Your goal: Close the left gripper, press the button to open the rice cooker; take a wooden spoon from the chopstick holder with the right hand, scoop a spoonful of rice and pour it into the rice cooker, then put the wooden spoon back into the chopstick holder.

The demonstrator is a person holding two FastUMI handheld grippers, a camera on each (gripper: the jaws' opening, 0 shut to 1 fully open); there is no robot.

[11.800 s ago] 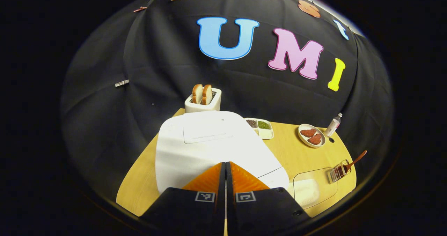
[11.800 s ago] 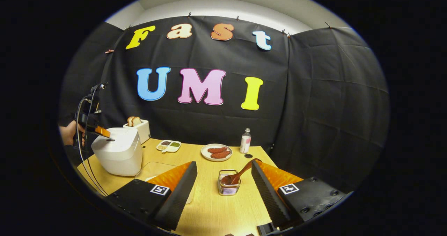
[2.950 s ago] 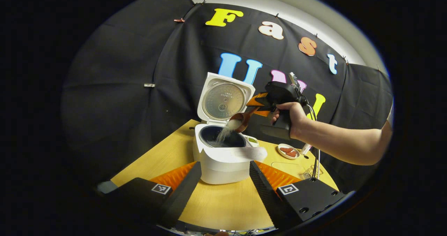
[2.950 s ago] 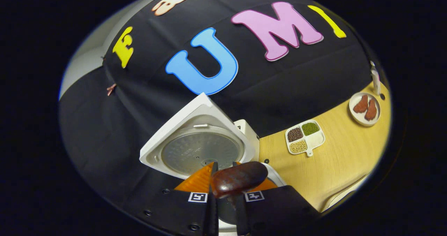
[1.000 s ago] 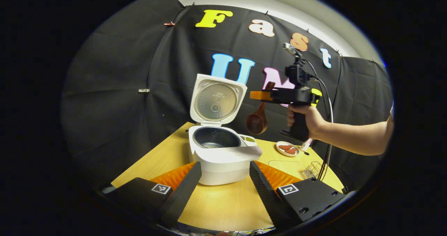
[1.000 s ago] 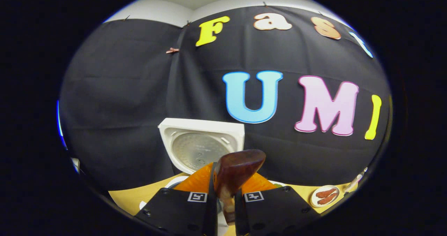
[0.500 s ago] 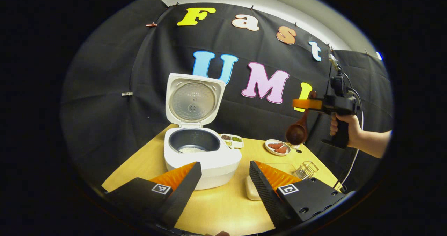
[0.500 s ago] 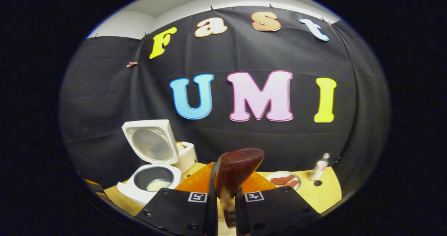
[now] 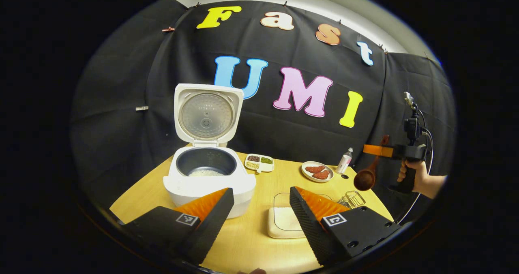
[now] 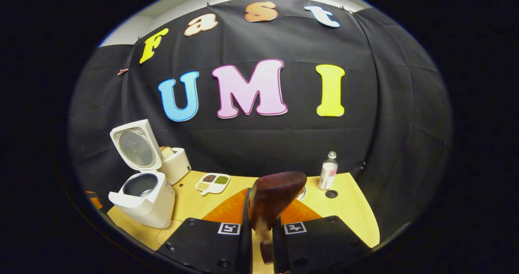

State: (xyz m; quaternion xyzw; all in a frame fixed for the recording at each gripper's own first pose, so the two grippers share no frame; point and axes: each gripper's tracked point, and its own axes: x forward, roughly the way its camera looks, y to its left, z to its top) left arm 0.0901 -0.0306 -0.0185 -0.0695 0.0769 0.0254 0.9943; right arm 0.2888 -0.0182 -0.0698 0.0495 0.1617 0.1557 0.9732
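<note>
The wooden spoon (image 9: 367,172) is gripped by the right tool (image 10: 259,225) above the chopstick holder (image 9: 352,199); the left tool (image 9: 259,209) is held wide open.

Left gripper view: low at near table edge, facing back wall, close to open white rice cooker (image 9: 206,172). Right gripper view: higher, at table's right end, facing wall. Shared: cooker (image 10: 142,197), yellow wooden tabletop (image 9: 251,241), small white bottle (image 10: 327,170).
</note>
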